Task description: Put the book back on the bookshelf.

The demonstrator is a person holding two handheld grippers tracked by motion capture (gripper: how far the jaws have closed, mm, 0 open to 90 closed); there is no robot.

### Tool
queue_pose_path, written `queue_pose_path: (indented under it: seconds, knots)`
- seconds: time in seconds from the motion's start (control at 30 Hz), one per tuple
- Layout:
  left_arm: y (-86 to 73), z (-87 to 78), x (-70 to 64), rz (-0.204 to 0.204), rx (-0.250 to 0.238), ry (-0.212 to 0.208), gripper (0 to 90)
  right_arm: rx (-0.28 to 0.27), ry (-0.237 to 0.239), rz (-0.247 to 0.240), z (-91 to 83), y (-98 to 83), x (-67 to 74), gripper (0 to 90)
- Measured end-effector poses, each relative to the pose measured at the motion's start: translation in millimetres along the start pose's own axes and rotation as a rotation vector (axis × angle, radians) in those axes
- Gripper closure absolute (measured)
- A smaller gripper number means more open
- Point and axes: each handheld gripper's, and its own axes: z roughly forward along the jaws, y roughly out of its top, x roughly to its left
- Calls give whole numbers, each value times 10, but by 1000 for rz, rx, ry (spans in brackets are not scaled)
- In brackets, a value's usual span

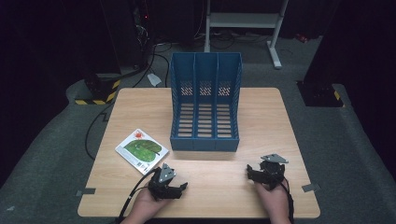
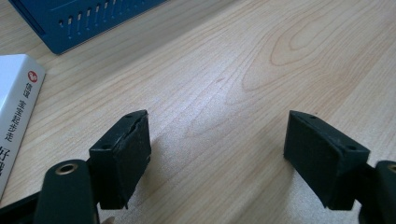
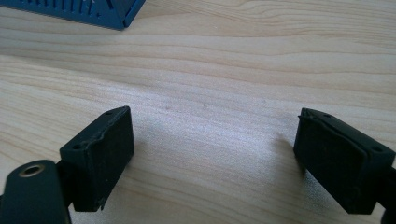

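Leftmost, a white book with a green leaf cover (image 1: 141, 150) lies flat on the wooden surface (image 1: 261, 116), just beside the near left corner of the blue three-slot file rack (image 1: 205, 100). Nearer the person, the left hand-held gripper (image 1: 180, 189) rests low with its jaws spread wide over bare wood. To its right, the right hand-held gripper (image 1: 251, 171) likewise gapes, holding nothing.

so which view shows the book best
The high view: the whole book lies flat on the table, left of the blue file rack, its green cover visible. The left gripper view catches just its white spine edge with print. The right gripper view looks at bare tabletop.
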Motion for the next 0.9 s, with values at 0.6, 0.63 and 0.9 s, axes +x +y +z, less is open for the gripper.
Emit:
queue_pose_path:
  seconds: [0.6, 0.63, 0.9]
  knots:
    - [-3, -6, 3, -6, -5, 11, 261, 0, 0, 1, -1, 0, 1, 119]
    - [-5, -8, 5, -8, -8, 11, 273, 1, 0, 3, -1, 0, 3, 119]
    - [-6, -97, 100, 0, -5, 12, 405, 0, 0, 1, -1, 0, 1, 120]
